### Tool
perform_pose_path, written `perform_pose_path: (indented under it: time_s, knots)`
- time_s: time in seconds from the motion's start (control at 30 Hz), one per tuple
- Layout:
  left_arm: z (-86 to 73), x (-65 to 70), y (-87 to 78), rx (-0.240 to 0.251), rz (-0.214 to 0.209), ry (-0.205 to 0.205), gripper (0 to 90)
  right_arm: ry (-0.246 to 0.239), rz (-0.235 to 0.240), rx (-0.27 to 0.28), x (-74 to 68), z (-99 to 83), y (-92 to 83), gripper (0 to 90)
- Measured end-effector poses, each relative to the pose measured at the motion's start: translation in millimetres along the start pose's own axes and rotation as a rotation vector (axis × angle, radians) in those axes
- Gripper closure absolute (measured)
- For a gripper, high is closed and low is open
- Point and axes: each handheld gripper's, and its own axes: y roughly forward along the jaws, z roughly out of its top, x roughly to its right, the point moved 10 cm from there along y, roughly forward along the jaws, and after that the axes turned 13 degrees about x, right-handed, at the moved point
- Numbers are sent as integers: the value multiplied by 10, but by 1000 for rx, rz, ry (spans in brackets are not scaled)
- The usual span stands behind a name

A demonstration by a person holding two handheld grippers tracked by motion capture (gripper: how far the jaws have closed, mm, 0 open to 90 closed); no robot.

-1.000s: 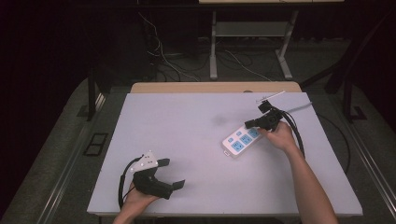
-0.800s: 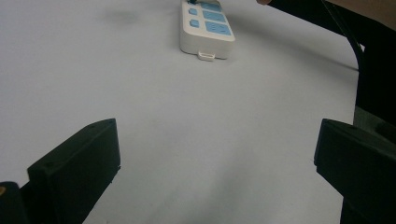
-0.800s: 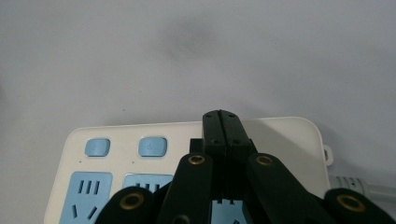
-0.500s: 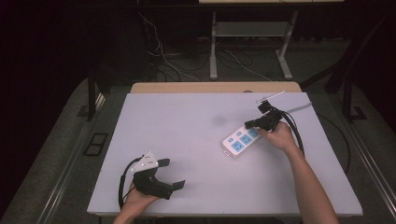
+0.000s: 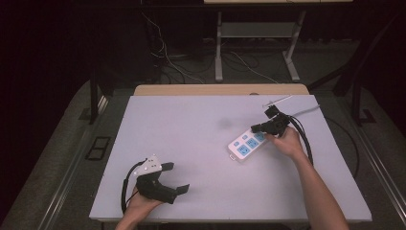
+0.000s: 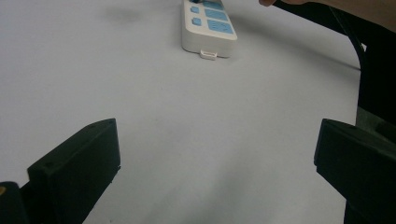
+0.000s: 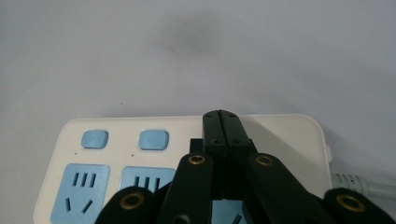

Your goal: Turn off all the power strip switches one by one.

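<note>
A white power strip (image 5: 245,145) with blue sockets and blue switches lies on the right half of the white table (image 5: 191,120). My right gripper (image 5: 254,128) is shut with nothing between its jaws, and its tips sit over the strip's far end. In the right gripper view the closed jaws (image 7: 220,116) cover part of the power strip (image 7: 116,135), beside two blue switches (image 7: 153,139); whether they touch it I cannot tell. My left gripper (image 5: 178,177) rests open near the front left edge. From the left gripper (image 6: 217,158) the power strip (image 6: 208,25) lies far ahead.
The strip's grey cord (image 5: 306,111) runs off toward the table's back right corner. A wooden board (image 5: 220,89) borders the far edge. Beyond it, metal stand legs (image 5: 219,52) and loose cables lie on the dark floor.
</note>
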Motion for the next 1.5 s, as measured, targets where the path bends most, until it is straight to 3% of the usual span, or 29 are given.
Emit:
perform_pose_path:
  time_s: [0.17, 0.3, 0.7, 1.07, 1.2, 1.33, 1.37, 1.43, 1.5]
  knots:
    - [2, 12, -6, 0, 0, 6, 0, -6, -17, 1, -3, 7, -44, 900]
    - [-5, 2, -3, -3, 3, 5, 0, -5, -4, 39, -31, 38, -101, 900]
    - [0, 30, 6, 1, -3, 2, 0, 9, -3, 92, -83, 112, -402, 894]
    - [2, 46, 14, 1, -7, 6, 0, 79, -38, 149, -117, 70, -686, 577]
    - [5, 52, 15, 3, -8, 5, 0, 89, -72, 175, -132, 45, -779, 372]
    - [10, 58, 11, 5, -6, 5, 0, 91, -107, 188, -161, 8, -869, 106]
    - [11, 58, 10, 6, -7, 6, 0, 97, -110, 193, -175, 0, -893, 105]
    - [13, 60, 6, 7, -5, 3, 0, 100, -103, 198, -213, -30, -936, 10]
    - [14, 58, 5, 9, -3, 2, 0, 96, -91, 203, -260, -68, -973, 2]
